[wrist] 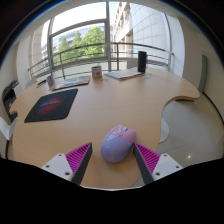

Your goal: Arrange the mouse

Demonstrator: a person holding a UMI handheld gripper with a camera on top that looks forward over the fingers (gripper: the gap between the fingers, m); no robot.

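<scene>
Gripper view: open claw (110, 158) straddles the pale lilac plastic mouse (118, 143) on the wooden counter (110, 105), gripping nothing; next, probably close, then carry to the black mousepad (51, 104).

Gripper (110, 160) fingers: roots cut off at the near edge — pads (76, 160) only partly seen.
Mouse (118, 143): near end dips between the fingers — contact uncertain.
Far desk items (97, 71): too small to identify.
</scene>
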